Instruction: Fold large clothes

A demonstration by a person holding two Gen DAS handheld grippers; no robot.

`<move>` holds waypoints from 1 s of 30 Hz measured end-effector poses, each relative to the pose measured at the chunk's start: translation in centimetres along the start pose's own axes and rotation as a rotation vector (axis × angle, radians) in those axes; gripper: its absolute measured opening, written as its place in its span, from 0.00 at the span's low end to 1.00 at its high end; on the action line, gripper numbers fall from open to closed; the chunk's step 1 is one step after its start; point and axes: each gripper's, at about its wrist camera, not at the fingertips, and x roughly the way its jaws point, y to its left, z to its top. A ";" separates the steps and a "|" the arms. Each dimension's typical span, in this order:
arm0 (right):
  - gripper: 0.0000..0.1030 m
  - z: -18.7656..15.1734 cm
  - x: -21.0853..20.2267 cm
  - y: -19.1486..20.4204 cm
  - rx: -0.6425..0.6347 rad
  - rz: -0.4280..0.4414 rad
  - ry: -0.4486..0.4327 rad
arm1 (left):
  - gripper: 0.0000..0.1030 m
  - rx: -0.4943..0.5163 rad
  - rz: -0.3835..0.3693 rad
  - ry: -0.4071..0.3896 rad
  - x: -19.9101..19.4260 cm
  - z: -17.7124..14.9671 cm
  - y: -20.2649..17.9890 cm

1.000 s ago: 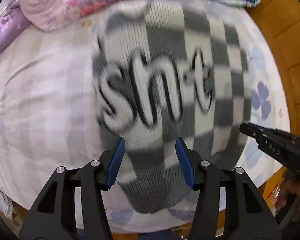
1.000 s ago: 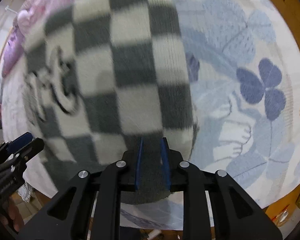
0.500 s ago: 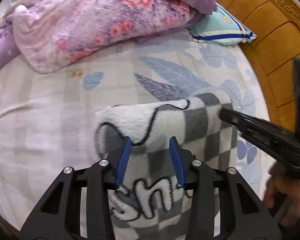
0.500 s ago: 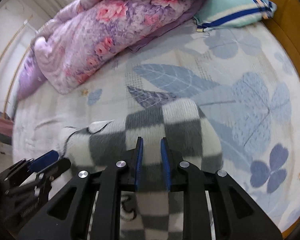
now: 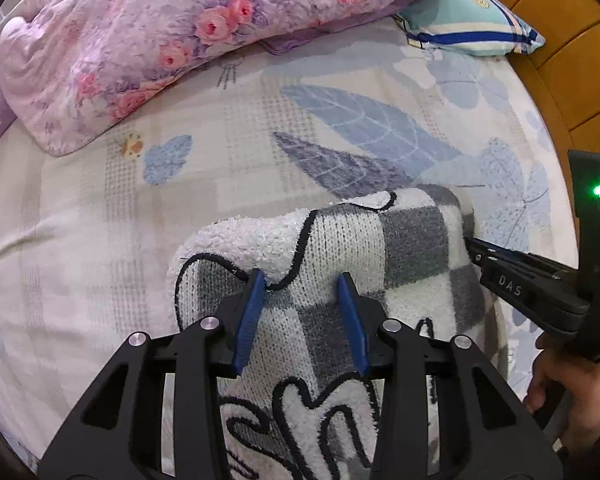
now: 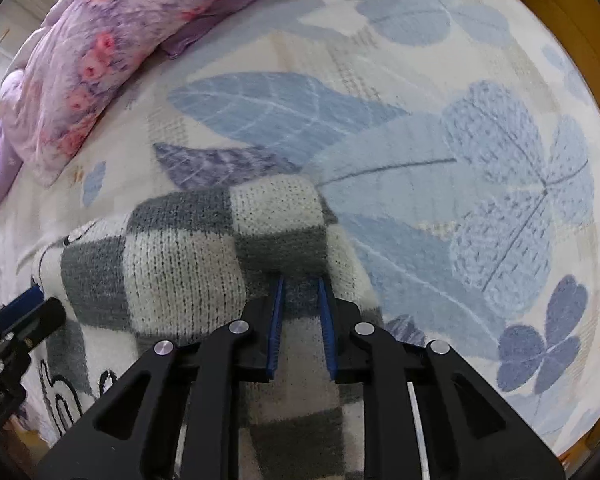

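Grey-and-white checked sweater [image 5: 384, 248], fuzzy lettering, folded over on bed [image 5: 100, 208]. Pinched by both narrowly parted tongs: left gripper [image 5: 302, 284], just closed further; right gripper [image 6: 300, 280].

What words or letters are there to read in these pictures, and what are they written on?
"DAS" stands on the black body of the right tongs, seen from the left camera.
Big fluffy black-edged letters run across the checkered sweater, but the tongs cover them and the picture's edge cuts them off, so no word can be read.
A small yellow round badge on the striped pillow is too small to read.
The bedsheet shows only leaves and clovers, no words.
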 end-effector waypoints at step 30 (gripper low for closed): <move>0.72 -14.6 -10.6 19.2 -0.274 -0.067 -0.108 | 0.88 -0.284 -0.070 -0.036 -8.5 -14.4 16.1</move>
